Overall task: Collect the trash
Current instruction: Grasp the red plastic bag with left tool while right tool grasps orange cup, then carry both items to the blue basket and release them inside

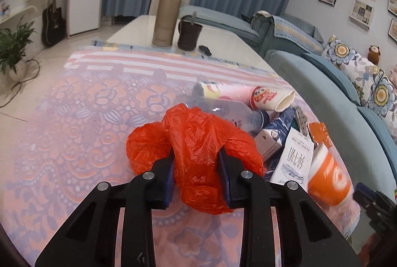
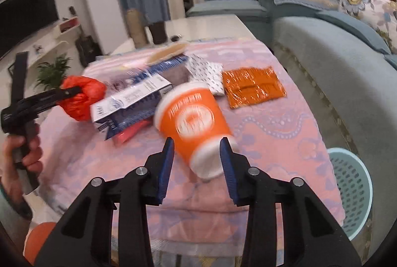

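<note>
Your left gripper (image 1: 196, 167) has its jaws clamped on the red plastic bag (image 1: 193, 143), held above the table (image 1: 74, 98). Your right gripper (image 2: 197, 155) straddles the base of the orange cup (image 2: 196, 120) with jaws part open; contact is unclear. The cup lies tilted and blurred: closing off-centre could squirt it away, missing the basket (image 2: 352, 182) at near right.

Far end of the table has a tall tan thermos (image 1: 166, 18) right beside a dark mug (image 1: 189, 34). Black guitar (image 1: 52, 21) leans by the far left wall, potted plant (image 1: 13, 48) nearer, teal sofa (image 1: 330, 83) along the right.
</note>
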Motion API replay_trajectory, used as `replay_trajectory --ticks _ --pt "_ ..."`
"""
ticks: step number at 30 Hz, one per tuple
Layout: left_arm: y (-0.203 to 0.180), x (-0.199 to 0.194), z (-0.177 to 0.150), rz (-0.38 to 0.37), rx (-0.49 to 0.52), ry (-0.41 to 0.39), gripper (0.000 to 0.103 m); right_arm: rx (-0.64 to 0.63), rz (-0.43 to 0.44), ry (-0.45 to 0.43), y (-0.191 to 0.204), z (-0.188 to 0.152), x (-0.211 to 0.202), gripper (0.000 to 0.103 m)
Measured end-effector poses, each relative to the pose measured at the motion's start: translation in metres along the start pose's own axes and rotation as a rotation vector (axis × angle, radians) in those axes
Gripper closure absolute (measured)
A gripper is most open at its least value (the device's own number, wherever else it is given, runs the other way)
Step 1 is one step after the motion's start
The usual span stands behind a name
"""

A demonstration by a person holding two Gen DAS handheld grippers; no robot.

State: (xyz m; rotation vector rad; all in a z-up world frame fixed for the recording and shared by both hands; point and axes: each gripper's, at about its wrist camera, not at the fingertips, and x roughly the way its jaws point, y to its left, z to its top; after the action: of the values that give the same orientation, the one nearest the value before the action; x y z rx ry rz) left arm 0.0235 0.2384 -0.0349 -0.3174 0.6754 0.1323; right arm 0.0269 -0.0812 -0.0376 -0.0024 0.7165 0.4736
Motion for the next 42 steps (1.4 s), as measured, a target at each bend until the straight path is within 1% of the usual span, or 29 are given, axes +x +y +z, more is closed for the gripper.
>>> replay_trajectory --ticks 1,2,4,5,7,11,13,15,17,18,20,22,23,25,27,30,33,34,36,37,38,39,42 --pt "0.002 -0.004 0.000 -0.001 -0.007 -0.009 0.075 0.004 -0.005 -0.012 -0.002 0.003 -0.003 0.066" --pt "0.003 -0.006 0.000 -0.004 -0.012 -0.013 0.075 0.012 -0.013 -0.024 -0.006 0.006 -0.005 0.054" --pt "0.006 -0.010 -0.001 -0.013 -0.025 -0.028 0.075 0.018 -0.062 -0.028 -0.017 0.013 0.002 0.040" --pt "0.007 -0.012 -0.002 -0.019 -0.030 -0.034 0.075 0.009 -0.068 -0.017 -0.020 0.016 0.009 0.039" --pt "0.008 -0.015 -0.002 -0.031 -0.036 -0.044 0.075 -0.012 -0.033 0.013 -0.020 0.021 0.026 0.038" --pt "0.008 -0.018 -0.001 -0.057 -0.040 -0.056 0.075 -0.049 -0.016 0.062 -0.023 0.023 0.060 0.031" --pt "0.005 -0.019 0.000 -0.064 -0.034 -0.059 0.075 -0.038 0.028 0.102 -0.026 0.020 0.075 0.028" --pt "0.000 -0.019 0.001 -0.069 -0.018 -0.063 0.075 -0.001 0.105 0.138 -0.029 0.017 0.087 0.028" --pt "-0.007 -0.019 0.001 -0.070 -0.002 -0.065 0.075 0.018 0.136 0.160 -0.028 0.015 0.095 0.028" --pt "-0.011 -0.020 0.000 -0.074 0.006 -0.067 0.075 0.014 0.135 0.161 -0.026 0.014 0.095 0.033" --pt "-0.016 -0.021 0.000 -0.084 0.015 -0.071 0.075 -0.012 0.105 0.120 -0.020 0.012 0.087 0.036" --pt "-0.023 -0.024 0.000 -0.099 0.027 -0.075 0.075 -0.018 0.096 0.106 -0.017 0.009 0.080 0.041" --pt "-0.028 -0.026 0.000 -0.110 0.038 -0.079 0.075 -0.018 0.087 0.099 -0.017 0.009 0.078 0.041" --pt "-0.039 -0.031 0.001 -0.130 0.062 -0.087 0.075 -0.024 0.041 0.070 -0.018 0.006 0.068 0.042" --pt "-0.053 -0.035 0.001 -0.156 0.086 -0.095 0.075 -0.009 0.026 0.044 -0.022 0.005 0.055 0.042" --pt "-0.084 -0.040 0.004 -0.220 0.128 -0.103 0.075 0.027 -0.013 0.005 -0.036 0.007 0.035 0.042" --pt "-0.116 -0.041 0.006 -0.270 0.175 -0.110 0.075 0.064 -0.065 -0.056 -0.056 0.012 0.007 0.042" --pt "-0.134 -0.041 0.007 -0.298 0.200 -0.114 0.075 0.078 -0.087 -0.077 -0.064 0.013 -0.005 0.042" --pt "-0.157 -0.042 0.008 -0.331 0.234 -0.120 0.075 0.102 -0.130 -0.111 -0.078 0.015 -0.025 0.042" --pt "-0.175 -0.041 0.009 -0.347 0.259 -0.126 0.075 0.118 -0.154 -0.127 -0.088 0.016 -0.035 0.042" --pt "-0.189 -0.041 0.009 -0.361 0.275 -0.127 0.075 0.129 -0.176 -0.136 -0.095 0.015 -0.044 0.042" --pt "-0.202 -0.040 0.009 -0.380 0.290 -0.127 0.075 0.153 -0.220 -0.146 -0.108 0.013 -0.055 0.042" --pt "-0.245 -0.032 0.004 -0.432 0.336 -0.111 0.075 0.220 -0.281 -0.156 -0.137 0.004 -0.077 0.042"
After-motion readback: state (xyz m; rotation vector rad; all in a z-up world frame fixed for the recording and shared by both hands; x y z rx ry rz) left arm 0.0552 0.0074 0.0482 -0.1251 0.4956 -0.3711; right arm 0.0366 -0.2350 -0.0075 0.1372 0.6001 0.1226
